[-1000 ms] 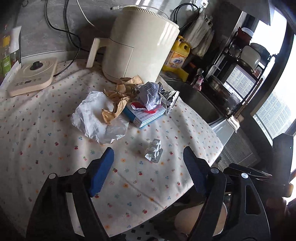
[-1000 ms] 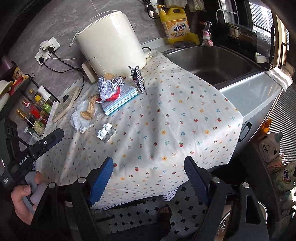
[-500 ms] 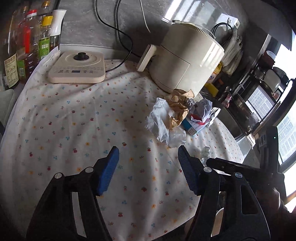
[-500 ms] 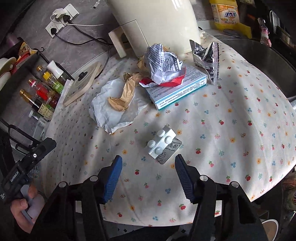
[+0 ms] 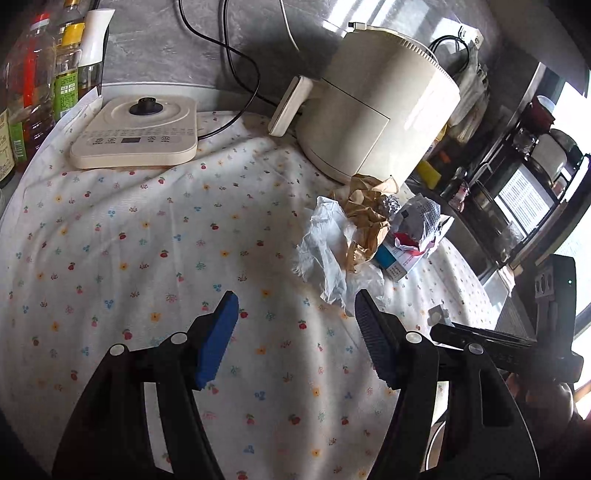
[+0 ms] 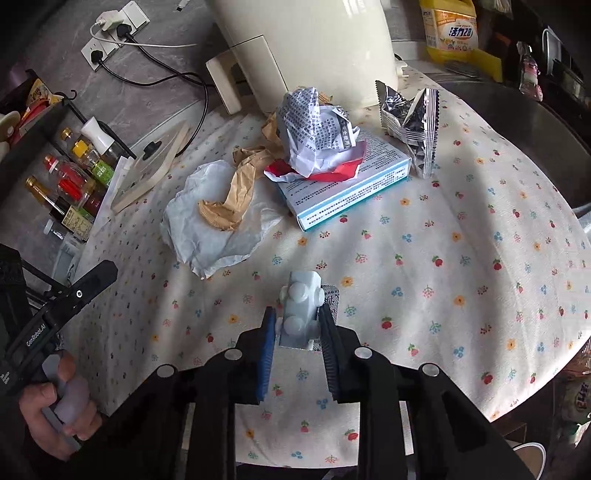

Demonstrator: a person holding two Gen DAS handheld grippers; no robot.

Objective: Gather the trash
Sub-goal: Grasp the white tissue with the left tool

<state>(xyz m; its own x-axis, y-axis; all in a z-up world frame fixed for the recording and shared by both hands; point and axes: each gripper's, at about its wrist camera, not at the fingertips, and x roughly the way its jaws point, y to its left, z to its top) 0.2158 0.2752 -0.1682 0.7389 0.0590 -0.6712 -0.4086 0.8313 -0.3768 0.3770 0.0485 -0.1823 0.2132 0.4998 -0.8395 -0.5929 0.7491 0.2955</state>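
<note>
A white pill blister pack (image 6: 300,310) lies on the flowered tablecloth (image 6: 461,258). My right gripper (image 6: 297,325) is shut on the blister pack, a finger on each side. Farther back lie a white tissue (image 6: 214,229) with brown paper (image 6: 232,192) on it, a blue and white box (image 6: 351,181) topped by crumpled printed paper (image 6: 317,129), and a silver snack wrapper (image 6: 413,122). My left gripper (image 5: 295,325) is open and empty above the cloth, just left of the tissue (image 5: 325,251). The blister pack shows small in the left wrist view (image 5: 436,314).
A cream air fryer (image 5: 373,107) stands behind the trash. A cream induction base (image 5: 136,136) and bottles (image 5: 33,81) are at the back left. A sink (image 6: 535,140) lies to the right, with a yellow detergent jug (image 6: 450,29) behind it. The table edge is near the right gripper.
My right gripper has moved forward and closed on the blister pack. My left gripper has moved slightly closer to the tissue and stays open.
</note>
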